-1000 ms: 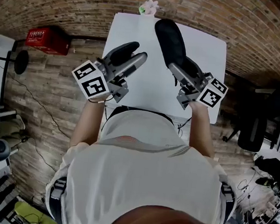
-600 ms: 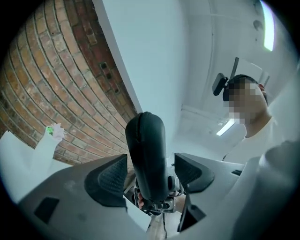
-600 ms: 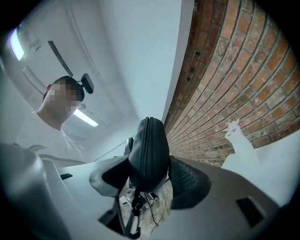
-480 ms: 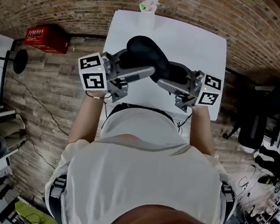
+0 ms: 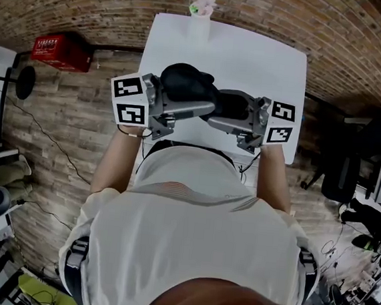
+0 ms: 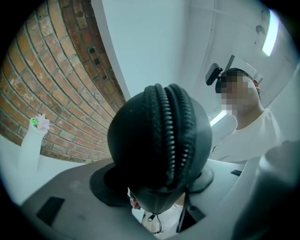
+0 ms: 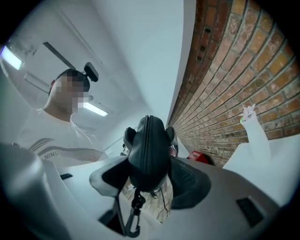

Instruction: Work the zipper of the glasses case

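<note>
Clamps one end of the case (image 7: 147, 150) in the right gripper (image 7: 149, 177), up in the air above the table (image 5: 253, 60). Spreads the left gripper (image 6: 157, 185) wide around the other end, zipper (image 6: 169, 136) facing its camera.

One bit of lettering to read: capitals "NING" on the chest of the person's white shirt (image 7: 56, 140), at the left of the right gripper view. On the red box (image 5: 63, 50), far left, there's white print, too small to make out. The left marker cube (image 5: 130, 99) and right marker cube (image 5: 278, 122) carry black-and-white square codes — patterns, no letters.
</note>
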Tool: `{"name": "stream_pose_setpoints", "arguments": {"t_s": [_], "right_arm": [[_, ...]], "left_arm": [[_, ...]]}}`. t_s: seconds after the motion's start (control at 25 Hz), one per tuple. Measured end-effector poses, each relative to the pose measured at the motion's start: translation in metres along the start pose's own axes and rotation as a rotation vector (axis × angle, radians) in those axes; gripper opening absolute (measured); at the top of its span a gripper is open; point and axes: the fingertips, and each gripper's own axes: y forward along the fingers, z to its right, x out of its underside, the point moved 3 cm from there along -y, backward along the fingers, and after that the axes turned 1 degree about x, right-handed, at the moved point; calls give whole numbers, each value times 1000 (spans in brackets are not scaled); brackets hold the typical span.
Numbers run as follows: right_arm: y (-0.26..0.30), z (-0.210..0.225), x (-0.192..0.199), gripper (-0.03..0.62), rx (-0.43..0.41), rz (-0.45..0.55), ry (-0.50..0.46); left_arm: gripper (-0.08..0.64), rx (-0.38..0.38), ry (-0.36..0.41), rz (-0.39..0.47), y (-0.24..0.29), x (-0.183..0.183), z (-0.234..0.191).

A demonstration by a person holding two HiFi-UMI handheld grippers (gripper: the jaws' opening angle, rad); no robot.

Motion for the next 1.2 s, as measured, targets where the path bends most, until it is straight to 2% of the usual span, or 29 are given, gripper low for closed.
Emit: {"name": "stream_pose_setpoints", "arguments": {"t_s": [0.16, 0.28, 0.48, 0.64, 0.72, 0.76, 0.92, 1.2], "right_arm": [[1, 5, -4, 311, 23, 5, -15], [-4, 13, -12, 313, 82, 42, -40], [-26, 28, -27, 310, 258, 107, -132], [-42, 34, -37, 269, 409, 178, -210], [-44, 35, -36, 236, 437, 194, -229], [-43, 35, -33, 206, 437, 191, -233], [-28, 38, -15, 159, 462, 118, -255], [-2, 58, -7, 124, 664, 41, -326]], "left_arm": [[270, -20, 13, 34, -2, -4, -6], [268, -69, 12, 68, -5, -10, -15], [267, -227, -34, 165, -18, -25, -40], [265, -349, -31, 235, -33, -40, -56], [265, -407, -36, 276, -40, -47, -64], [265, -434, -43, 297, -42, -51, -69], [265, -496, -72, 351, -47, -57, -78], [265, -513, -105, 374, -43, -55, -81]]}}
